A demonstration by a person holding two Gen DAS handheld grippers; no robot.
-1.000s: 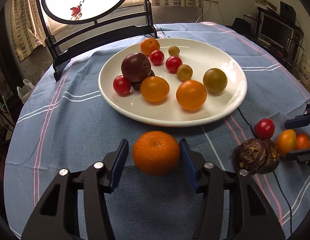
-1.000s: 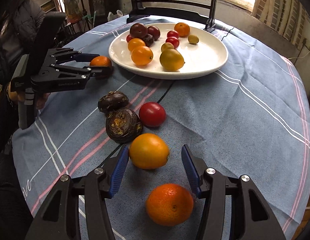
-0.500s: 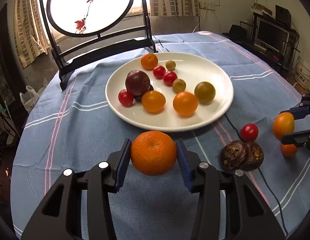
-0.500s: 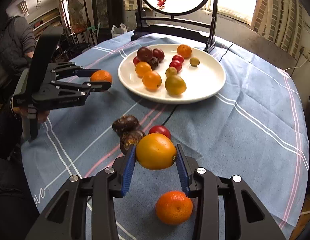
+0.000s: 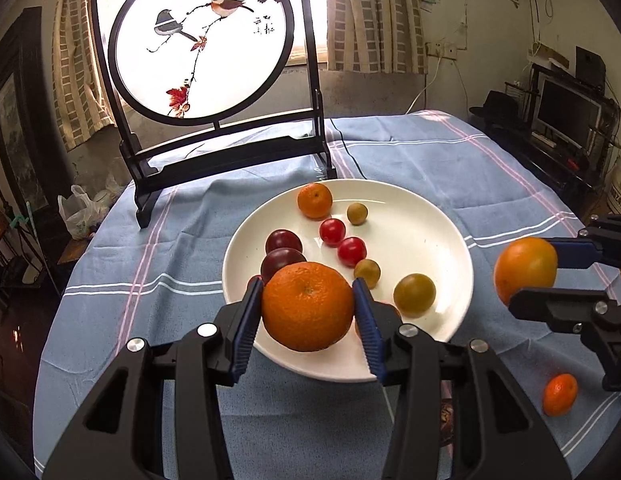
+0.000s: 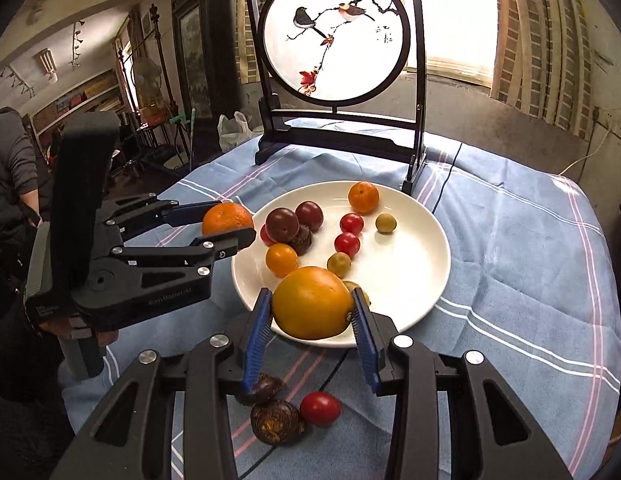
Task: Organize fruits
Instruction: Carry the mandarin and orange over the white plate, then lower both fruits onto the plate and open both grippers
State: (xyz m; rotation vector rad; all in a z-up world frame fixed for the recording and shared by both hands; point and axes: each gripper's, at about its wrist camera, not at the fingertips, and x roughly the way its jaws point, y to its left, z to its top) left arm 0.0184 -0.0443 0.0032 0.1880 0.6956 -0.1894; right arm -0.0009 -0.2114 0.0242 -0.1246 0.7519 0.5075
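Observation:
My left gripper (image 5: 307,312) is shut on a rough-skinned mandarin (image 5: 307,306) and holds it above the near rim of the white plate (image 5: 414,240). It also shows in the right wrist view (image 6: 226,224), at the plate's left edge. My right gripper (image 6: 311,312) is shut on a smooth orange-yellow fruit (image 6: 312,303), held above the plate's (image 6: 414,272) near rim. In the left wrist view that fruit (image 5: 525,270) hangs right of the plate. The plate holds several small fruits: red tomatoes, dark plums, oranges, yellow-green ones.
On the blue striped cloth lie a small mandarin (image 5: 559,394), a red tomato (image 6: 319,408) and two dark brown wrinkled fruits (image 6: 275,422). A round painted screen on a black stand (image 5: 202,40) rises behind the plate. A person (image 6: 10,184) stands at left.
Both grippers closed on their fruits, lifted them off the cloth and carried them forward to the plate's near rim.

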